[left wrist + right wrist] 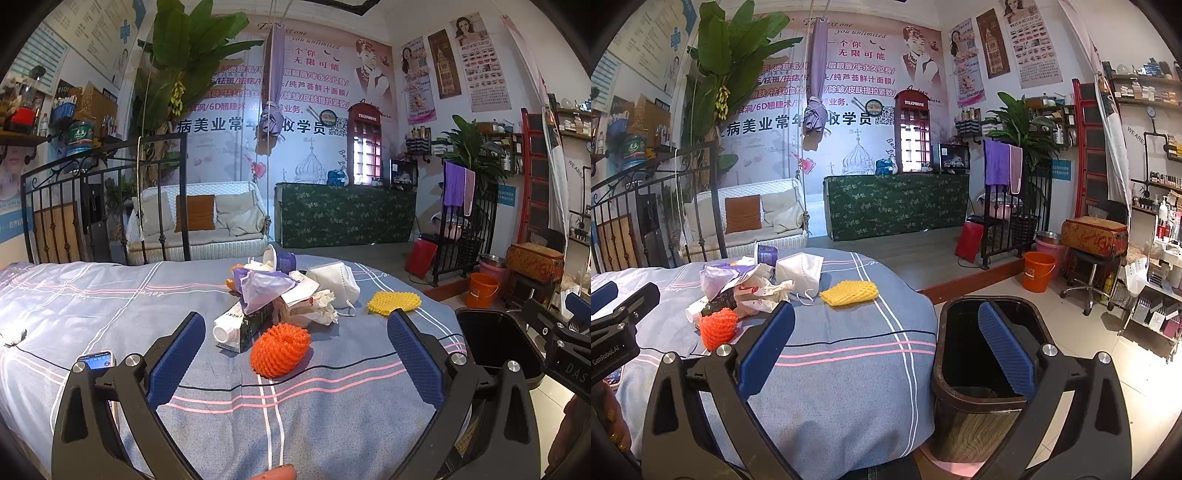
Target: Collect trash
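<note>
Orange foam-net fruit sleeve [279, 350], light and springy, just ahead of wide-open left gripper [295, 354]: pinch across its middle. Right gripper [886, 354] likewise agape, empty, above black wood-grain bin [964, 424].

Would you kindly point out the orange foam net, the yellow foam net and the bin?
Orange net [280, 350]: left wrist view, centre of its mesh.
Yellow net [849, 292]: right wrist view, middle of its top.
Bin [975, 424]: right wrist view, wood-grain front wall.

Foam-mesh orange net [280, 350] on cloth bedsheet [110, 302]
</note>
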{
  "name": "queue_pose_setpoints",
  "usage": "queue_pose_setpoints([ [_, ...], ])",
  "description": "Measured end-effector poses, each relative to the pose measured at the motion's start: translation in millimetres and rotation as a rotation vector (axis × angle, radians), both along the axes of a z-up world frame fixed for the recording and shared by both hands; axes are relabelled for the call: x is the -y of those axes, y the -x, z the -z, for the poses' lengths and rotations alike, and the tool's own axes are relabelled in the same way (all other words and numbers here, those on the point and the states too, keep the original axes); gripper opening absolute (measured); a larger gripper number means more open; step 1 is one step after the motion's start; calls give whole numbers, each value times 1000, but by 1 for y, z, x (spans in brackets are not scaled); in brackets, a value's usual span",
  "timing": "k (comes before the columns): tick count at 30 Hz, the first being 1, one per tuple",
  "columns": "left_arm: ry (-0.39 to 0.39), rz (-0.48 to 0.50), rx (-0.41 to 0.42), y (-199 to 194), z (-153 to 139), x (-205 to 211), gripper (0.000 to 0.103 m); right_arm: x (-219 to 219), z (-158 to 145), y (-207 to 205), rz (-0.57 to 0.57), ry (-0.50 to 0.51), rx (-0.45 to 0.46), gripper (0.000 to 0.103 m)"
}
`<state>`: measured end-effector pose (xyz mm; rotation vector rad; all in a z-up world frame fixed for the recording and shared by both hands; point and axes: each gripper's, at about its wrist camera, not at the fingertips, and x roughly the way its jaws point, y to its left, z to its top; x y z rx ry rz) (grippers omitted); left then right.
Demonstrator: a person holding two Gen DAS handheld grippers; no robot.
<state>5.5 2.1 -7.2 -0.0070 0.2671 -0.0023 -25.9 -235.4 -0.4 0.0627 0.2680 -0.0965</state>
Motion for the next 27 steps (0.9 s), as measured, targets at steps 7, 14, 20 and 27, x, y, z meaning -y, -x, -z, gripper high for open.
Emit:
queue_pose_setpoints([
  [7,1,-3,-5,-1,-1,-1,98,2,-1,-1,-1,-3,-3,98],
  [14,1,-4,0,-1,1,-1,98,1,-1,-3,0,-9,-5,98],
  [20,1,-3,-3,-1,0,-1,98,0,-1,-2,0,-10,-8,98],
  [27,1,-3,-5,-1,0,-1,98,0,0,-2,2,-13,-10,98],
])
